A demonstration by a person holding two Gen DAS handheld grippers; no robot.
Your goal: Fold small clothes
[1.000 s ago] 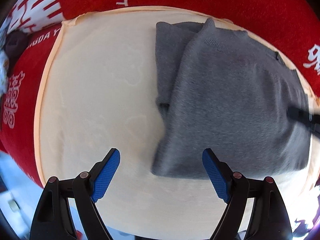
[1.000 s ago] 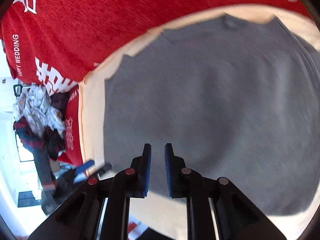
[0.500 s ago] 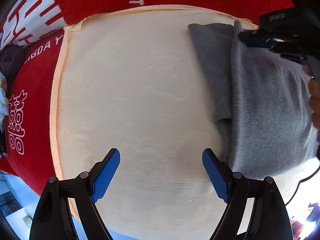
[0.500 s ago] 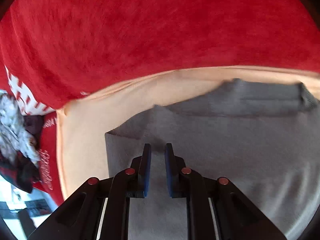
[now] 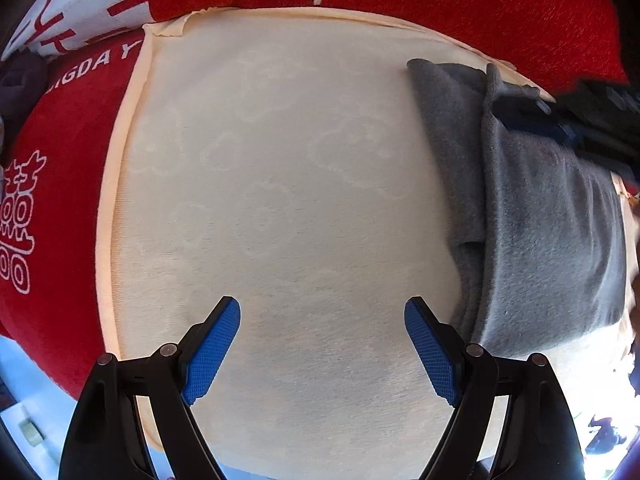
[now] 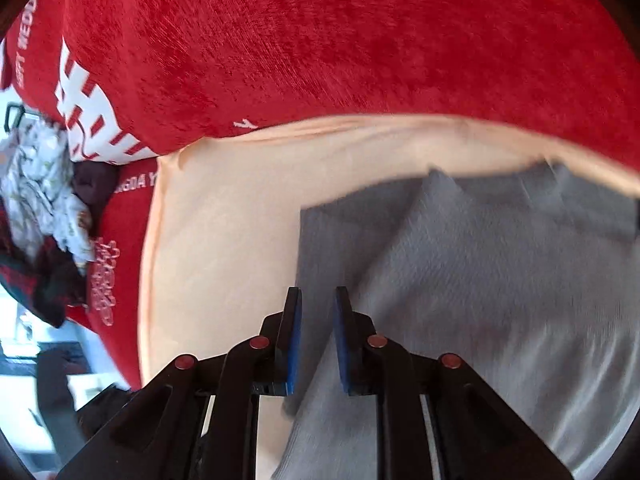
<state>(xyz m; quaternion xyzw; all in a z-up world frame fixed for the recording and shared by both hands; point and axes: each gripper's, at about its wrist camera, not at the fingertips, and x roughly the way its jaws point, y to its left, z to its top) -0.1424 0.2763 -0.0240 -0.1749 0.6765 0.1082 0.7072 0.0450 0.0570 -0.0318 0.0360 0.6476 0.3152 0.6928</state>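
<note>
A grey knit garment [image 5: 548, 240] lies folded on the cream mat [image 5: 288, 184], at the right of the left wrist view. My left gripper [image 5: 322, 320] is open and empty over bare mat, left of the garment. In the right wrist view my right gripper [image 6: 316, 312] has its jaws nearly closed with a narrow gap, held low over the garment's [image 6: 480, 280] left edge; no cloth shows between the pads. The right gripper also shows at the garment's far end in the left wrist view [image 5: 536, 120].
A red blanket with white lettering [image 6: 320, 40] surrounds the cream mat [image 6: 224, 216]. A pile of mixed clothes [image 6: 36, 208] lies at the left beyond the mat's edge.
The left gripper has drawn away to the left, so the garment now sits at the right of its view. The right gripper moved along the garment toward its far left edge.
</note>
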